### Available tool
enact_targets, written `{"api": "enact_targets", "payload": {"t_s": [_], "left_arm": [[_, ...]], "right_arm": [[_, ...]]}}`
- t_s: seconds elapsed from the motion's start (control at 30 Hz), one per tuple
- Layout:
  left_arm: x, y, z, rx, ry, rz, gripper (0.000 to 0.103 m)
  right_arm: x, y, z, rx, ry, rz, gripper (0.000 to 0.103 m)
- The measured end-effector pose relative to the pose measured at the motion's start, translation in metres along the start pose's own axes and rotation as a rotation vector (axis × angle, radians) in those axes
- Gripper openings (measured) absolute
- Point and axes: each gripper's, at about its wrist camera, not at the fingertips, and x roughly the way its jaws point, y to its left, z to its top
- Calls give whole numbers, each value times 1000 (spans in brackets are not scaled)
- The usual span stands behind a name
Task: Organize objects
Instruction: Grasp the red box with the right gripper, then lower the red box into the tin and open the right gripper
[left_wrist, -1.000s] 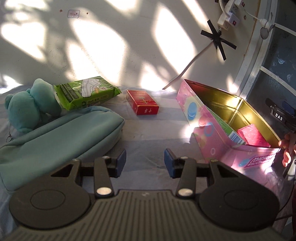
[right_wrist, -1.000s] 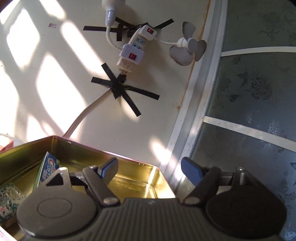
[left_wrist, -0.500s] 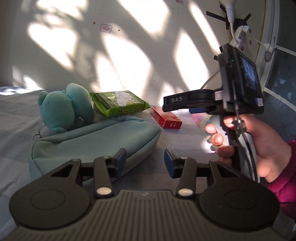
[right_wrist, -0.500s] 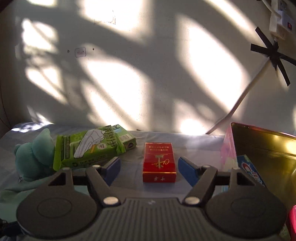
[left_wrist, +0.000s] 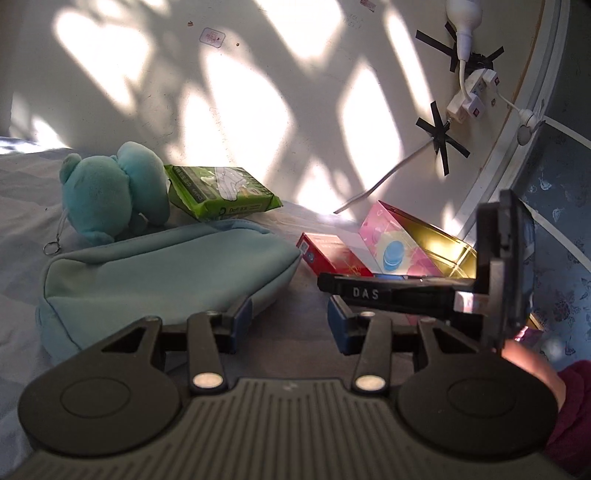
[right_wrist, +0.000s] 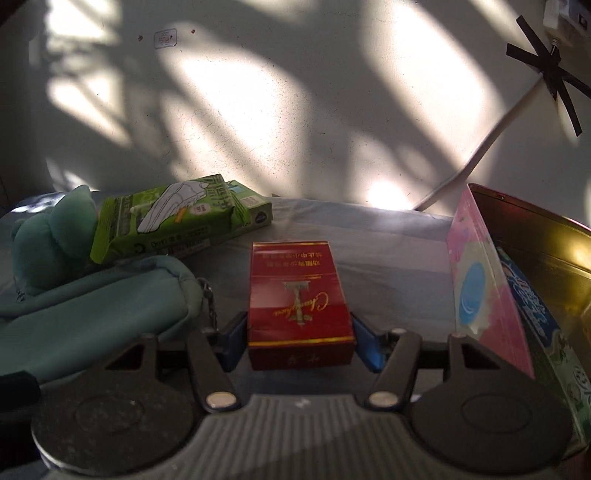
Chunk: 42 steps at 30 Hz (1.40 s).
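Note:
A red cigarette pack (right_wrist: 298, 306) lies flat on the blue-grey cloth. My right gripper (right_wrist: 299, 338) is open, its blue pads on either side of the pack's near end; contact cannot be told. The pack also shows in the left wrist view (left_wrist: 332, 256), partly hidden by the right gripper's body (left_wrist: 417, 291). My left gripper (left_wrist: 290, 325) is open and empty, just in front of the teal pouch (left_wrist: 162, 273). The pink tin (right_wrist: 487, 288), gold inside, stands open at the right and holds a blue-green packet (right_wrist: 532, 302).
A teal plush toy (left_wrist: 110, 192) and a green tissue pack (left_wrist: 218, 192) lie behind the pouch near the wall. A white cable (left_wrist: 388, 177) and power strip (left_wrist: 472, 99) are taped to the wall. A dark glass door (left_wrist: 554, 192) is at the right.
My right gripper swung from over the tin to the left and came down around the red pack. My left gripper shifted left toward the pouch and stayed open.

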Motion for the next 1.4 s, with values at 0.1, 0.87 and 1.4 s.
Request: {"api": "enact_targets", "payload": {"t_s": [0.1, 0.87, 1.4], "left_arm": [[6, -4, -5, -18, 71, -121, 48], [24, -129, -10, -2, 332, -284, 39], [148, -251, 27, 285, 247, -192, 43]], "right_arm": [[-49, -18, -41, 18, -1, 91, 58], [-162, -65, -106, -81, -286, 91, 58], [-116, -187, -52, 157, -374, -237, 67]]}}
